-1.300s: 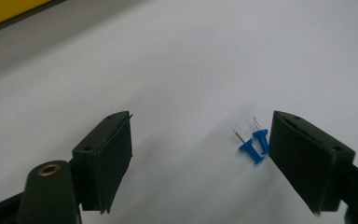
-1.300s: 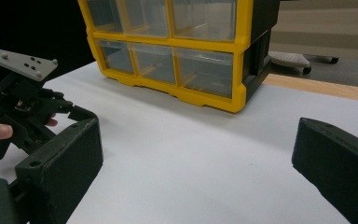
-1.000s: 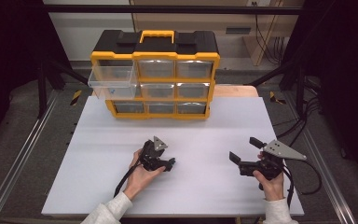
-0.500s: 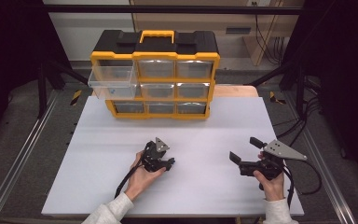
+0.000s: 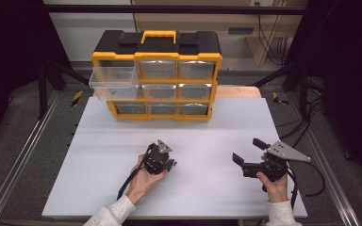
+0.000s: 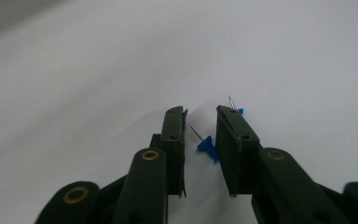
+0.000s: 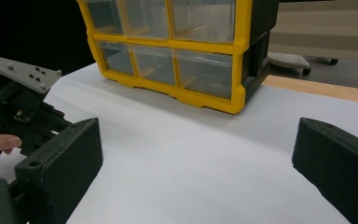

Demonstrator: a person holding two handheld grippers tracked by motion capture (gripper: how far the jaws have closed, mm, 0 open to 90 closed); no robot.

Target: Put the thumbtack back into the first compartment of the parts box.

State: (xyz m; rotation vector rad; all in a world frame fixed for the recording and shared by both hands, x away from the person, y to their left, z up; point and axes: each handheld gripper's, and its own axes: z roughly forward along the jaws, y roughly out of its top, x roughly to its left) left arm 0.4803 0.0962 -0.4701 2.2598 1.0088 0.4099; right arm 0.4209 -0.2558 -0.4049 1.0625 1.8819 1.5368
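We see a yellow and black drawer cabinet (image 5: 156,75) standing at the far side of the white table (image 5: 207,127), its top-left drawer (image 5: 112,82) pulled out, with a small blue thing lying in it that is too small for us to name. Near the front edge of the table our left gripper (image 5: 166,162) points down at the surface, held in the left hand (image 5: 143,181). In the left gripper view its jaws stand a narrow gap apart, and a blue pin (image 6: 206,143) lies on the table between them, its needle pointing up and left; it sits just beside the right-hand jaw, though we cannot tell whether it touches. A second pin (image 6: 235,107) peeks out past the tip of that same jaw, mostly hidden behind it. Well to the right, our right gripper (image 5: 247,154) rests low in the right hand (image 5: 275,186), its jaws spread wide with nothing between them. In the right gripper view the jaws frame bare table and the cabinet's lower drawers, with the left gripper at the left edge
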